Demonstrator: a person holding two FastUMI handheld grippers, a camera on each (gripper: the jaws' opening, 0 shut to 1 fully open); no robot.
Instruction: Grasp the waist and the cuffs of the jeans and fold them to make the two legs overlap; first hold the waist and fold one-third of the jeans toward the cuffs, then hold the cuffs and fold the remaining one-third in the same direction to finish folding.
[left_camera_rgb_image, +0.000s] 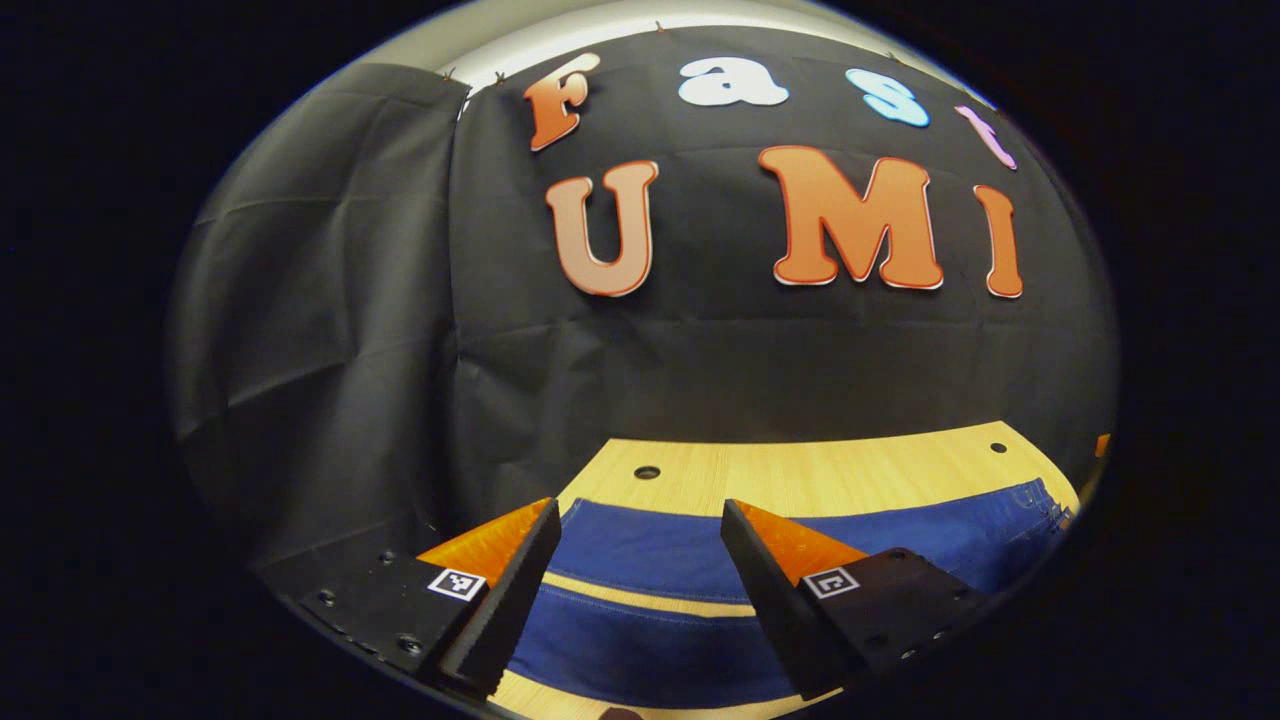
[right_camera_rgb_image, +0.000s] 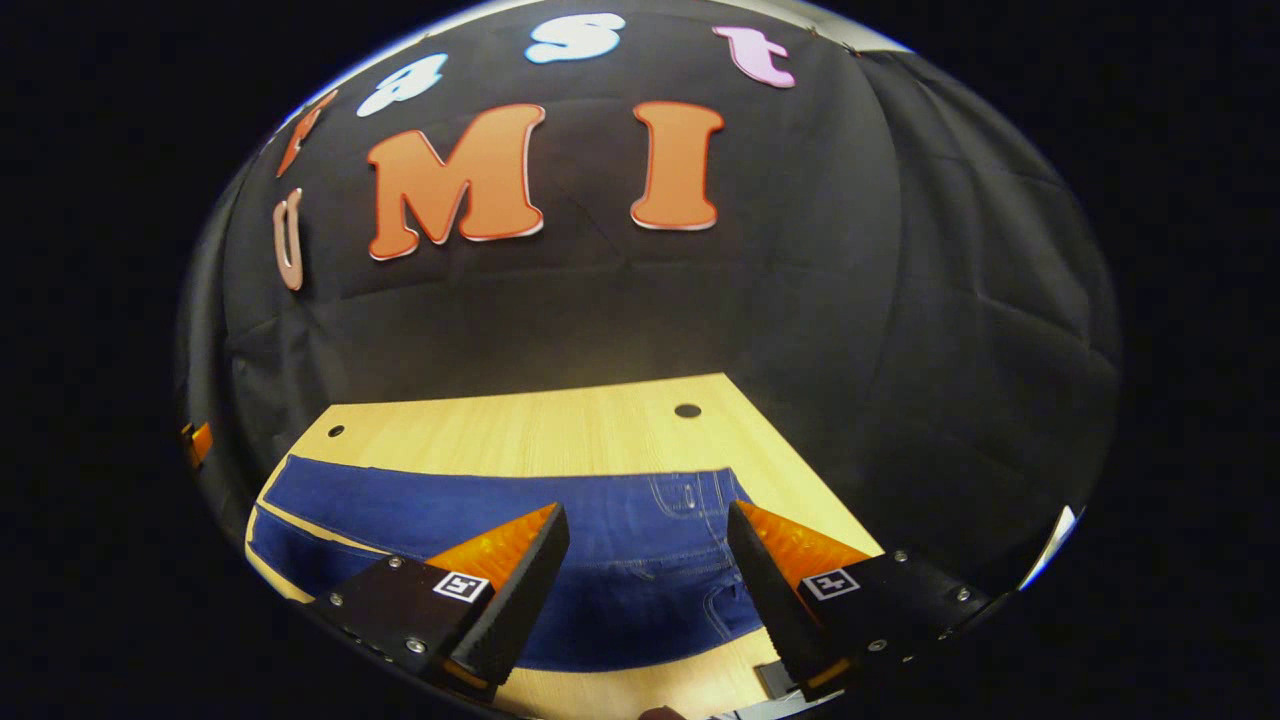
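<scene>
Blue denim jeans (right_camera_rgb_image: 620, 560) lie spread flat across my wooden worktop (right_camera_rgb_image: 560, 430), both legs apart, the waist at my right. My right gripper (right_camera_rgb_image: 648, 575) hovers above the waist, fingers spread, holding nothing. My left gripper (left_camera_rgb_image: 640, 580) hangs over the legs (left_camera_rgb_image: 650, 560), fingers likewise spread and empty.

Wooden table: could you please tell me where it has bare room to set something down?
The light wooden table is bare between the blue denim jeans and the black cloth wall. A thin strip shows between the legs. The near side is crowded.
</scene>
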